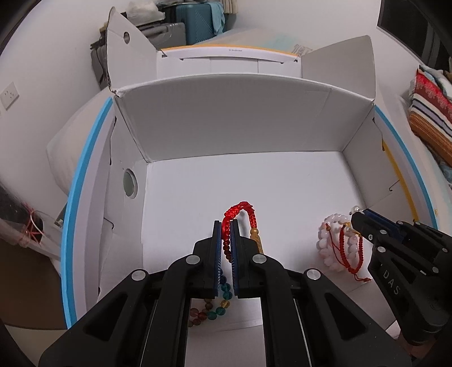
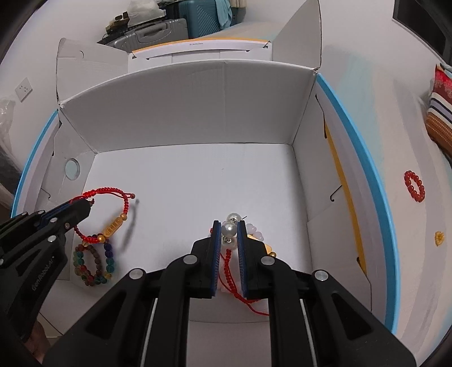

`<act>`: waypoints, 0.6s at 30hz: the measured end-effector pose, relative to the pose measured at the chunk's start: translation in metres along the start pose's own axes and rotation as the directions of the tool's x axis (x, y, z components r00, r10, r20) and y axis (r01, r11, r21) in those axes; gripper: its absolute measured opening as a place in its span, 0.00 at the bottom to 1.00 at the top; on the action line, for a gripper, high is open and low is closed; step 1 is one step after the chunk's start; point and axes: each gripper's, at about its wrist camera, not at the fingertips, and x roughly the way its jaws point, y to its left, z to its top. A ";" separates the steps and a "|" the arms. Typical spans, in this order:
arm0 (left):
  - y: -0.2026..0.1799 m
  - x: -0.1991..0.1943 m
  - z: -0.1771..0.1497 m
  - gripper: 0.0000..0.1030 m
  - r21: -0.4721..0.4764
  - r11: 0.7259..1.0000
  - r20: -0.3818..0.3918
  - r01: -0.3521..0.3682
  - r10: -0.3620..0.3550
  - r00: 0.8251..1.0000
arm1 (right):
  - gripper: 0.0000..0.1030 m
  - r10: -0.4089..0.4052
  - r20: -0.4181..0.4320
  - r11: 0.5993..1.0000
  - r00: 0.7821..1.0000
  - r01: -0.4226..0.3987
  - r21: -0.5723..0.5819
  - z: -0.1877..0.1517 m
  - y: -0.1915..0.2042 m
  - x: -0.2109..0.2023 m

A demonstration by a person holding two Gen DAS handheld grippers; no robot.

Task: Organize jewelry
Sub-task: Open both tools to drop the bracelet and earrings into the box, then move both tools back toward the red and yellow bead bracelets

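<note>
Red cord bracelet w/ gold charm; white box, blue-padded jaws.

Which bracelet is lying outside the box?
The red bead bracelet, alone on the white surface right of the box; the other bracelets are all inside it.

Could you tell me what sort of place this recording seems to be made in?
Probably a room in a home, perhaps a bedroom: suitcases stand by the wall, a striped cushion lies at the right, and the white cardboard box rests on a soft white surface.
</note>
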 end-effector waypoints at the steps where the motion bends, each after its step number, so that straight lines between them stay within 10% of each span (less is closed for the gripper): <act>1: 0.000 0.000 0.000 0.06 0.001 1.000 0.000 -0.001 0.001 1.000 | 0.10 0.000 -0.001 1.000 1.000 0.000 0.000 0.000 0.000 0.000; 7: -0.002 -0.006 0.000 0.09 0.008 1.000 0.010 -0.019 0.019 1.000 | 0.14 0.015 -0.002 1.000 1.000 -0.015 0.016 0.001 -0.002 -0.001; 18: 0.000 -0.038 0.003 0.64 -0.031 0.998 0.102 -0.062 0.065 0.993 | 0.71 0.017 0.123 0.999 0.992 -0.021 0.029 -0.003 -0.010 -0.054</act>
